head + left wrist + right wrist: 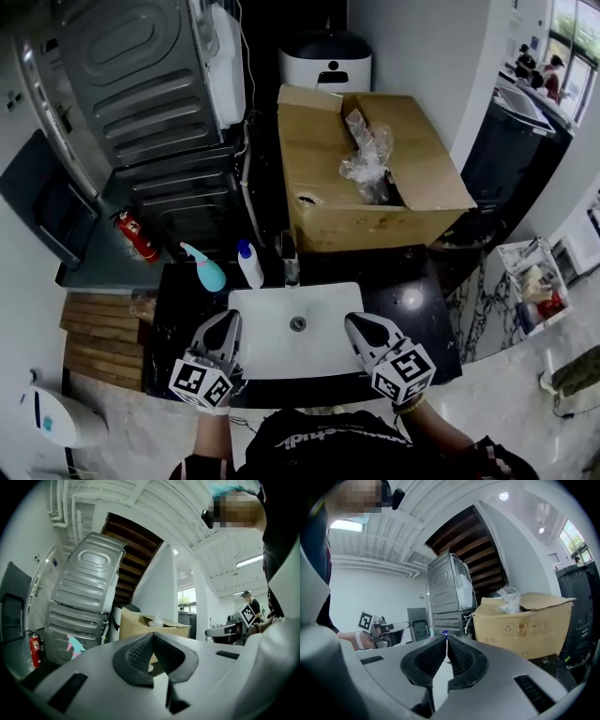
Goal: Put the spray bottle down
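The teal spray bottle (206, 268) stands upright on the dark counter (178, 319), left of the white sink (323, 347). It also shows small in the left gripper view, as the teal spray bottle (74, 645) off to the left of the jaws. My left gripper (228, 320) hangs over the sink's left edge, nearer me than the bottle and apart from it. Its jaws are shut with nothing between them, as the left gripper (152, 637) shows. My right gripper (360, 322) is over the sink's right edge. The right gripper (446, 641) is also shut and empty.
A white bottle with a blue cap (249, 264) stands next to the spray bottle. Behind the sink sits an open cardboard box (375, 178) with plastic wrap inside. A washing machine (150, 84) and a red fire extinguisher (138, 236) are at the back left.
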Motion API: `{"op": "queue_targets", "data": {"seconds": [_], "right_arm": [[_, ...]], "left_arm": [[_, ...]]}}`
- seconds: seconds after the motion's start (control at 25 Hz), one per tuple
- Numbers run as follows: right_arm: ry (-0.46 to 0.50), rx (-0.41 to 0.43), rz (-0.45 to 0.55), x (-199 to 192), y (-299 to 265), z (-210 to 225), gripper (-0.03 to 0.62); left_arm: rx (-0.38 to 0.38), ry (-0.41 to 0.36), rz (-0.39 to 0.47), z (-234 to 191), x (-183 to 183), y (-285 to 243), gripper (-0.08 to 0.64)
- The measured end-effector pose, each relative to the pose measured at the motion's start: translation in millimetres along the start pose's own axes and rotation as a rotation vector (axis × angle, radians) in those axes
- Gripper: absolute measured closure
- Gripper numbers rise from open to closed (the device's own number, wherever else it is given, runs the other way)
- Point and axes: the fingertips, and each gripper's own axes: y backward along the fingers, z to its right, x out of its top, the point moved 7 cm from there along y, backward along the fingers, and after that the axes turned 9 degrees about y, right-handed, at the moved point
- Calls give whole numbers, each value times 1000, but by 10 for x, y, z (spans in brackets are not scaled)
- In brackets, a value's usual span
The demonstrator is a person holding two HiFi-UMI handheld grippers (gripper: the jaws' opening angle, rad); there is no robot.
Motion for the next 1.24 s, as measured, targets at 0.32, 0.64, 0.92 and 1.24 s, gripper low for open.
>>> {"op": "queue_targets", "data": {"seconds": [0.32, 0.64, 0.92, 1.24], "right_arm": [[31, 79, 9, -88, 232, 45, 551], [41, 136, 26, -129, 371, 69, 551], [34, 156, 68, -149, 435, 46, 551], [46, 182, 49, -245, 614, 119, 551]], "left_arm": [[-80, -6, -13, 800, -272, -270, 545], [-85, -4, -46, 1116, -477, -411, 545], [-67, -15, -53, 1160, -495, -415, 545], [-63, 6, -62, 1354, -715, -436, 545]]}}
